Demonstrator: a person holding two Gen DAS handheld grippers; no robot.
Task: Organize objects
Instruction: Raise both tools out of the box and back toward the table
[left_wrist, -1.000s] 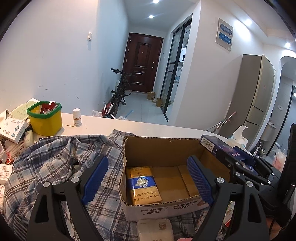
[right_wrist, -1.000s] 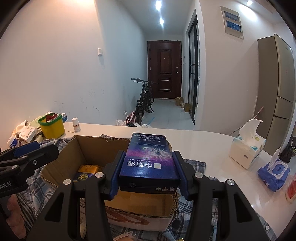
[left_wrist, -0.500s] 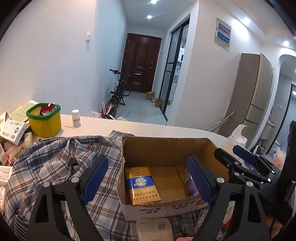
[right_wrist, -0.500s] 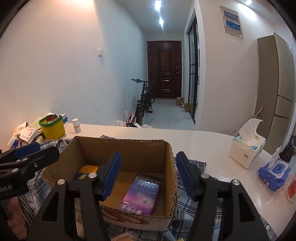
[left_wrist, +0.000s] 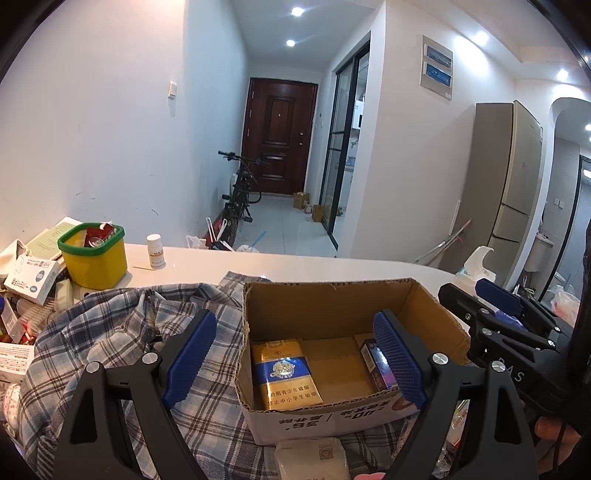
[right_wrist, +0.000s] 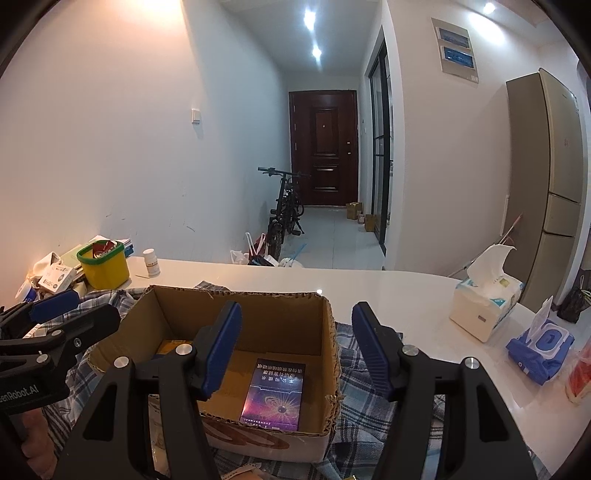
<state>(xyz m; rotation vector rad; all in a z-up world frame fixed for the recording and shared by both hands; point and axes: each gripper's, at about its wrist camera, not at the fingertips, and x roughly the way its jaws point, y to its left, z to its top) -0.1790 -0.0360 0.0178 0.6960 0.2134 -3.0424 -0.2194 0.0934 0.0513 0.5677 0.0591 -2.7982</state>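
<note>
On a white counter (right_wrist: 369, 288), w/ a plaid cloth (left_wrist: 122, 325) spread under it, sits an open cardboard box (left_wrist: 325, 295). Two flat packs lie inside on the box floor: a gold-and-blue pack (left_wrist: 284, 373) at the left side as the left cam sees it, and a dark purple pack (right_wrist: 275, 393) toward the right wall, face up, printed text upside down from the right cam. Bare cardboard shows btwn them, so they're apart.

Right gripper (right_wrist: 295, 347) hovers over the box's near-right part, jaws parted w/ nothing clamped; the purple pack lies below and btwn the blue pads, not touched by either. One pad is over the box interior, the other over the box's right wall / cloth edge.

Left gripper (left_wrist: 295, 354) is wide open and empty, hanging in front of the box; its left finger is over the plaid cloth, its right finger over the box's right half. Each gripper shows at the edge of the other's cam, on either side of the box.

A white wrapped block (left_wrist: 314, 458) lies on the cloth just in front of the box. Far left on the counter: a yellow tub (left_wrist: 94, 254) w/ green rim, a small white bottle (left_wrist: 156, 251) beside it, and a heap of small cartons (left_wrist: 31, 277). Right side of the counter: a tissue box (right_wrist: 484, 302) and a blue wipes pack (right_wrist: 541, 343), well apart from the cardboard box.
</note>
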